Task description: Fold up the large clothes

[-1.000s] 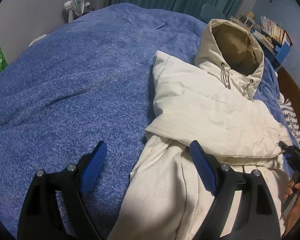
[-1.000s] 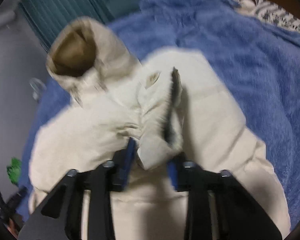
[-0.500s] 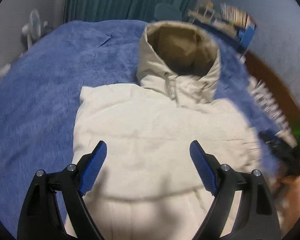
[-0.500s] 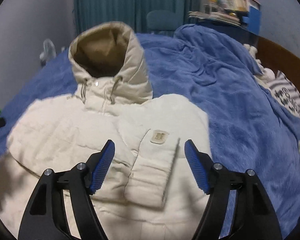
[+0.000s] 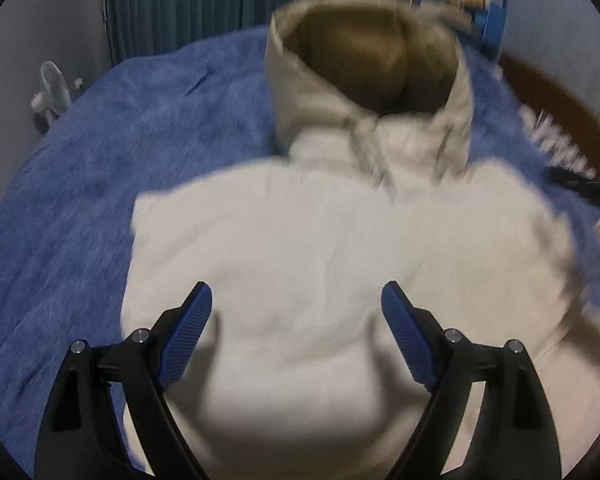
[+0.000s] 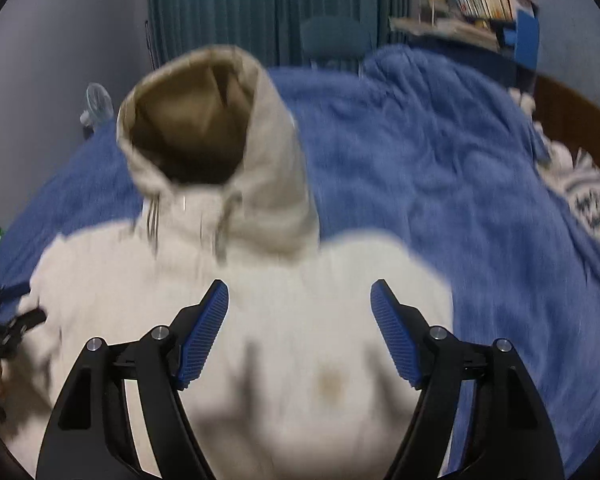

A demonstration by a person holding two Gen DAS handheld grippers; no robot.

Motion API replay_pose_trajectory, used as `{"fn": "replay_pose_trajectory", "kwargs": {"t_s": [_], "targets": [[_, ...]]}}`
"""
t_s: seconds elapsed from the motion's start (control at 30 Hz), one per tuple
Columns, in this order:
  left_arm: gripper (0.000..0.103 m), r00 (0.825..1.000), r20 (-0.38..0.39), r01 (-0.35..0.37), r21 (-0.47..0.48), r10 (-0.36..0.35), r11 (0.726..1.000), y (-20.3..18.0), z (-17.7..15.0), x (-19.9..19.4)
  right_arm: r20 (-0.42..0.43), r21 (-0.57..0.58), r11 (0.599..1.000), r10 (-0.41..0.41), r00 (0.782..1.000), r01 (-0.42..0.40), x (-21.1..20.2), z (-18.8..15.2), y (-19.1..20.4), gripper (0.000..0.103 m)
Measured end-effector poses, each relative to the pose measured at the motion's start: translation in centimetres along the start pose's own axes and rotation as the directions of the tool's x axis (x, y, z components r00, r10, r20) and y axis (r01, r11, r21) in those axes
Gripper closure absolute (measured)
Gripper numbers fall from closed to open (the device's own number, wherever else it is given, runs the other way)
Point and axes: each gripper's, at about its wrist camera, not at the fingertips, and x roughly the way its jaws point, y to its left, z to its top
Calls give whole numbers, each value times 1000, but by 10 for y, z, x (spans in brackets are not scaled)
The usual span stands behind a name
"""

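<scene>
Cream hooded jacket (image 5: 340, 248) on blue bed (image 5: 100, 168), sleeves apparently folded in; body and hood (image 6: 204, 132) unfolded; left gripper (image 5: 296, 336) and right gripper (image 6: 299, 332) fingers spread, empty.

The cream jacket (image 6: 284, 360) fills the middle of the blue blanket (image 6: 440, 184), its raised hood (image 6: 204, 128) blocking the way at 11 o'clock in the right wrist view. Bare blanket lies open from 1 to 4 o'clock. A fan (image 6: 98, 106) stands at 10, a cluttered shelf (image 6: 488, 12) at 1, a wooden bed frame (image 6: 572, 112) at 2.
</scene>
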Motion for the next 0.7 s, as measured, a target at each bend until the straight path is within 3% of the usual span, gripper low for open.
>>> {"fn": "replay_pose_trajectory", "kwargs": {"t_s": [0.07,0.2,0.27,0.37,0.43,0.47,0.5,0.53,0.7], "targets": [[21,999,15,39,-34,-38,999,7,24,5,43,25,1000,-13,999,12,14,27,4,32],[21,999,27,-23,-4,23,1000,10,58,20,110,111,994,-34,993,22,49,84,8,35],[21,999,38,-9,-17,10,1000,16,65,28,122,91,996,-21,992,10,61,103,18,45],[21,999,30,22,-67,-20,997,25,59,31,131,62,998,-36,991,28,81,120,33,50],[21,1000,16,28,-75,-26,997,27,54,36,109,26,998,-66,992,64,97,123,43,55],[21,1000,5,26,-70,-26,997,27,50,38,91,3,998,-70,993,70,103,122,47,77],[21,1000,2,23,-63,-22,998,29,49,38,77,-18,997,-78,994,79,106,120,50,92],[21,1000,4,17,-52,-17,999,28,47,37,71,-54,994,-93,993,97,106,114,54,97],[21,999,48,26,-25,-25,999,26,43,15,181,-164,978,-100,978,131,56,83,66,99]]}}
